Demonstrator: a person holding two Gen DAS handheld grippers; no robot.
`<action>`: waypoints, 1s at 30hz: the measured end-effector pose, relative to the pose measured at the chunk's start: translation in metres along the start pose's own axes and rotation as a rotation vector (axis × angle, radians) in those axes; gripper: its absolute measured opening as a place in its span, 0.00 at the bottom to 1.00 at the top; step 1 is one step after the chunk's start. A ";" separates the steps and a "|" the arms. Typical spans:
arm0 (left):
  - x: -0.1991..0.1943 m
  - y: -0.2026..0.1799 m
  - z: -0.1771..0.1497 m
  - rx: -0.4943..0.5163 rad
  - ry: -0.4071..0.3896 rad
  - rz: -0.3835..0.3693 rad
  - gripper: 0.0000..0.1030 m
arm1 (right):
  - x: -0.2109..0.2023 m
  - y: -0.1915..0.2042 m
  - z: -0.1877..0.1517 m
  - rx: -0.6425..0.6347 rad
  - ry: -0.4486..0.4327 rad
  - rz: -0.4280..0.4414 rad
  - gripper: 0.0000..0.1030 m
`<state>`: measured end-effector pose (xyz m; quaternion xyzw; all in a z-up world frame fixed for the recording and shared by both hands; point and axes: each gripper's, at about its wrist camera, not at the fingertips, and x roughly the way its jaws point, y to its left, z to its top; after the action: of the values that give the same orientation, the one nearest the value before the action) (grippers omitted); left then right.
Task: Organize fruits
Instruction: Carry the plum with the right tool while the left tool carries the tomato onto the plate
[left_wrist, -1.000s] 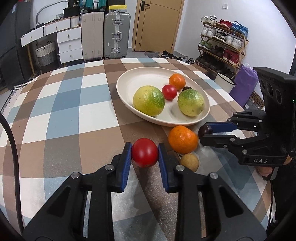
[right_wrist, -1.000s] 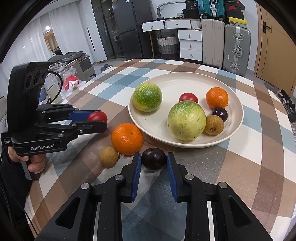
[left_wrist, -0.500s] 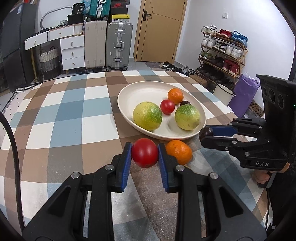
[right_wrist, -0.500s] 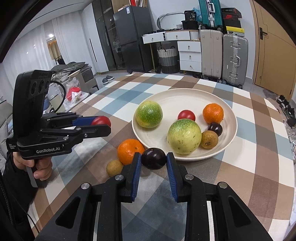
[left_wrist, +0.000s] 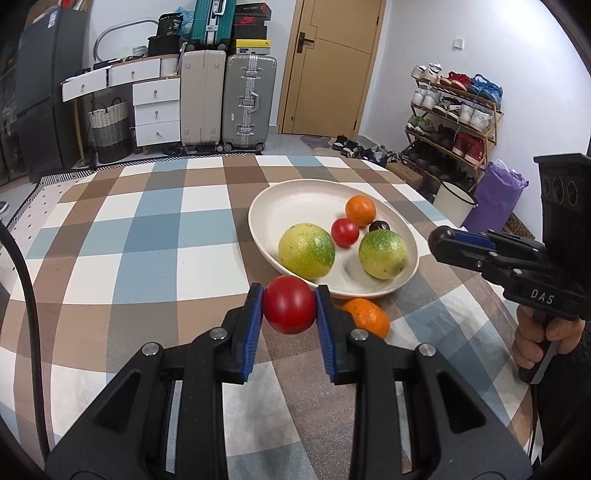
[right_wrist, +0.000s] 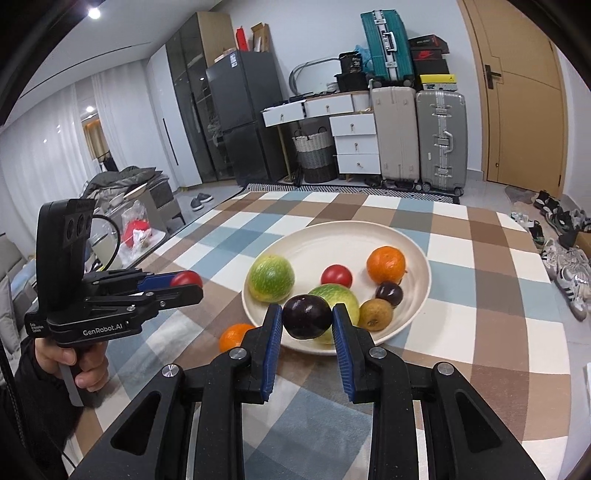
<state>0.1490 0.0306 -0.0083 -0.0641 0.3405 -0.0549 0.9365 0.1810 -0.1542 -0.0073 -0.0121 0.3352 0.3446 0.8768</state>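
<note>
The red tomato (left_wrist: 290, 309) is pinched in the left hand-held gripper (left_wrist: 290, 310) at frame centre, above the surface (left_wrist: 147, 258); the right hand-held gripper (right_wrist: 307, 321) pinches a dark plum (right_wrist: 306, 320) before the white bowl (right_wrist: 332, 240)

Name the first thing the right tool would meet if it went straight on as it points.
Probably the nearer green fruit in the plate, right behind the dark purple fruit held by the right tool; depth is unclear.

Suitcases (left_wrist: 250, 101) beside wooden door (left_wrist: 325, 66)
</note>
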 end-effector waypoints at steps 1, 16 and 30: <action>0.000 0.001 0.001 -0.003 -0.005 0.005 0.24 | -0.001 -0.002 0.001 0.006 -0.006 -0.006 0.27; 0.000 -0.009 0.026 -0.010 -0.068 0.019 0.24 | -0.007 -0.019 0.013 0.083 -0.044 -0.042 0.27; 0.024 -0.034 0.046 0.020 -0.085 0.005 0.24 | -0.003 -0.025 0.035 0.127 -0.049 -0.078 0.27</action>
<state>0.1955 -0.0022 0.0168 -0.0562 0.3000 -0.0532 0.9508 0.2149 -0.1665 0.0165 0.0389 0.3340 0.2884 0.8965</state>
